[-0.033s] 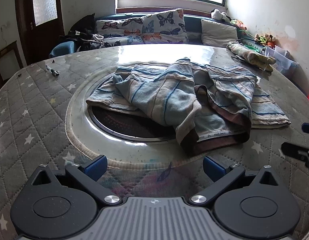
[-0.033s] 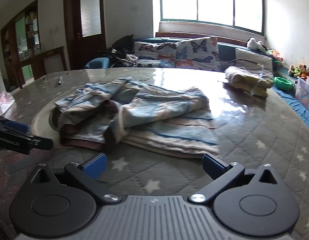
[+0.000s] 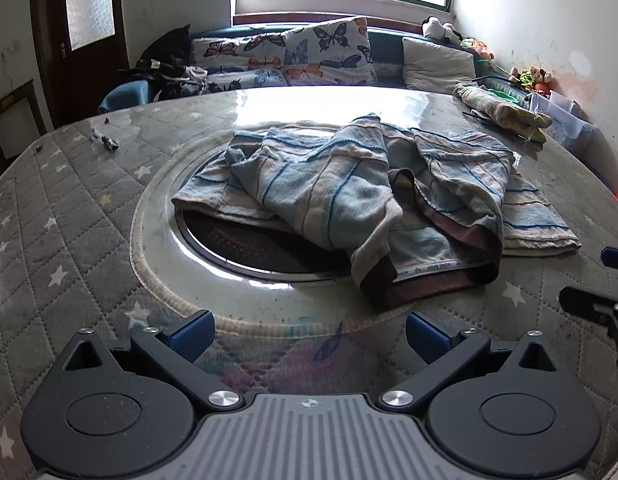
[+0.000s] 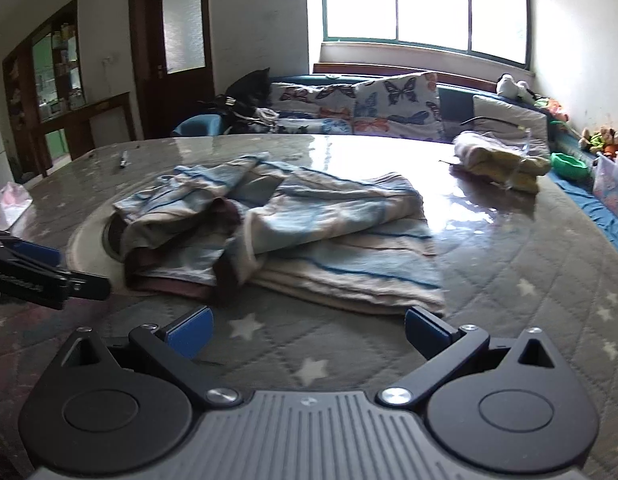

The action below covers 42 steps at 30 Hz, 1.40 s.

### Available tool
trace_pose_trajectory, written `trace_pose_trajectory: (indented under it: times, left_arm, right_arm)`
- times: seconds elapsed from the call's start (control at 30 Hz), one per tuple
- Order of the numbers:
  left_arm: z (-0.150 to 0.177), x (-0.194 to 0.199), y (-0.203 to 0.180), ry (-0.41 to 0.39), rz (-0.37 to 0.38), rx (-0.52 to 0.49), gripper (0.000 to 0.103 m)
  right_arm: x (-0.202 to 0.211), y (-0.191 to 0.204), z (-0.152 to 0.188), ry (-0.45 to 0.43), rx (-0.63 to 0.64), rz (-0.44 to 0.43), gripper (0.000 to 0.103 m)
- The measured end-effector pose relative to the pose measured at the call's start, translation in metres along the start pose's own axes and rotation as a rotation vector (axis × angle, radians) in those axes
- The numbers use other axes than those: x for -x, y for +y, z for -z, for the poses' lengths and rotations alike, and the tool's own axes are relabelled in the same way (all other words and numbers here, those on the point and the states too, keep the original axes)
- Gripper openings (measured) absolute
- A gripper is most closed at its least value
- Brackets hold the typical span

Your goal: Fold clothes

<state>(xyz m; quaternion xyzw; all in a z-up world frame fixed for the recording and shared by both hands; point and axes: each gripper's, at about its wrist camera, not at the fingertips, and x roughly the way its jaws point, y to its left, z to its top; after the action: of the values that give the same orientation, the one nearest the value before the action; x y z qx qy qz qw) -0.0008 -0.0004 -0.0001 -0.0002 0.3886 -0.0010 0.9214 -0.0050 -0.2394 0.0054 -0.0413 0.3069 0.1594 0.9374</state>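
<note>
1. Left gripper (image 3: 307,330): fingers spread full, empty, above the bench (image 3: 69,216), aimed at the garment's dark hem.
2. Garment (image 3: 349,188): crumpled, mid-bench, partly over the round inset (image 3: 245,248); long axis runs left-right, ahead of both grippers.
3. Right gripper (image 4: 307,330): fingers spread full, empty; flat right edge lies just ahead, looks nearer to it.

Clothes (image 3: 349,200) mid table (image 3: 69,240), sofa (image 3: 293,60) behind, pen (image 3: 105,140) far left

Place: I'm looking into a lived-in home sitting room.
Evidence: butterfly cushions (image 3: 325,52) lining a window sofa (image 4: 453,104), stuffed toys (image 3: 531,76) sitting nearby.
</note>
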Motion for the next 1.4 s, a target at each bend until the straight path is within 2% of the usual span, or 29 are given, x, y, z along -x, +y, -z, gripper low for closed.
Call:
trace_pose_trajectory:
  times: [0.13, 0.27, 0.43, 0.73, 1.4]
  left_arm:
    - [0.002, 0.002, -0.001, -0.002, 0.001, 0.01, 0.103]
    - [0.005, 0.003, -0.003, 0.016, 0.01, 0.014, 0.103]
    - [0.009, 0.008, -0.007, 0.037, 0.006, 0.008, 0.103]
    - [0.011, 0.014, -0.014, 0.043, 0.004, -0.025, 0.103]
    - [0.0, 0.0, -0.011, 0.115, -0.041, -0.004, 0.103]
  right_arm:
    - [-0.001, -0.005, -0.001, 0.003, -0.002, 0.008, 0.103]
    - [-0.001, 0.012, -0.001, 0.001, 0.026, 0.021, 0.103]
    - [0.005, 0.021, 0.007, 0.009, 0.004, -0.039, 0.103]
    - [0.005, 0.027, 0.008, 0.031, -0.001, -0.042, 0.102]
    - [-0.015, 0.03, -0.003, 0.085, -0.015, -0.044, 0.1]
